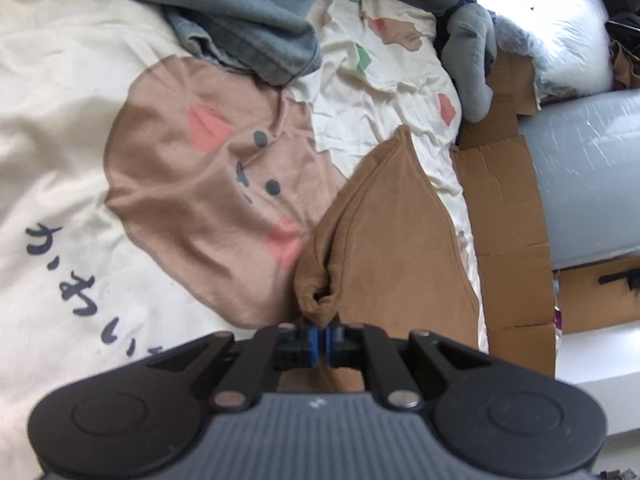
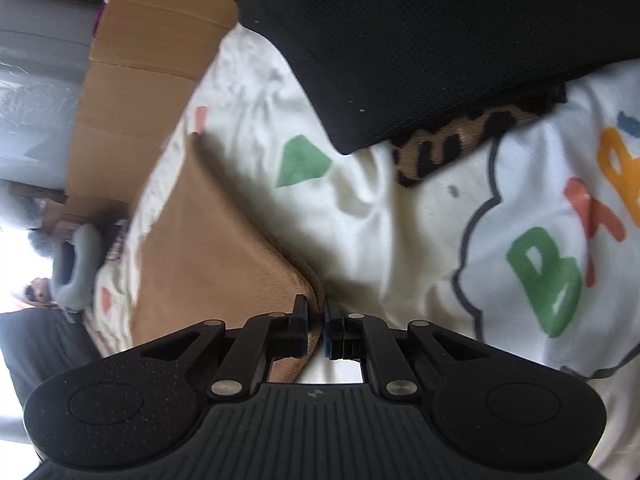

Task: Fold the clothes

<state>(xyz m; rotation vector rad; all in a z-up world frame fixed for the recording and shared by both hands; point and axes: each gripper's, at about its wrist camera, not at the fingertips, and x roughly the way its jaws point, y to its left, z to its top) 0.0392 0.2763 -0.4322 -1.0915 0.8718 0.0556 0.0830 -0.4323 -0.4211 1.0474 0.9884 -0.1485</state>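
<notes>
Printed bedsheet [image 1: 60,92] (cartoon face) under brown garment [image 1: 384,240], blue-grey clothes [image 1: 248,20]

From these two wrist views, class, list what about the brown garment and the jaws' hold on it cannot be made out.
- Left wrist view: the brown garment runs under the left gripper, whose body hides its near edge; what kind of garment it is stays unclear.
- Right wrist view: the garment's corner sits between the right gripper jaws, but motion blur hides whether the pads press it.
- Right wrist view: the black fabric is cut off by the top edge.

A home bedroom: bed spread with a cream cartoon-print duvet cover [image 1: 60,128], heaped with grey and denim clothes [image 1: 248,20], a white pillow [image 1: 568,40] by the bright window, flattened cardboard [image 1: 508,216] alongside.
</notes>
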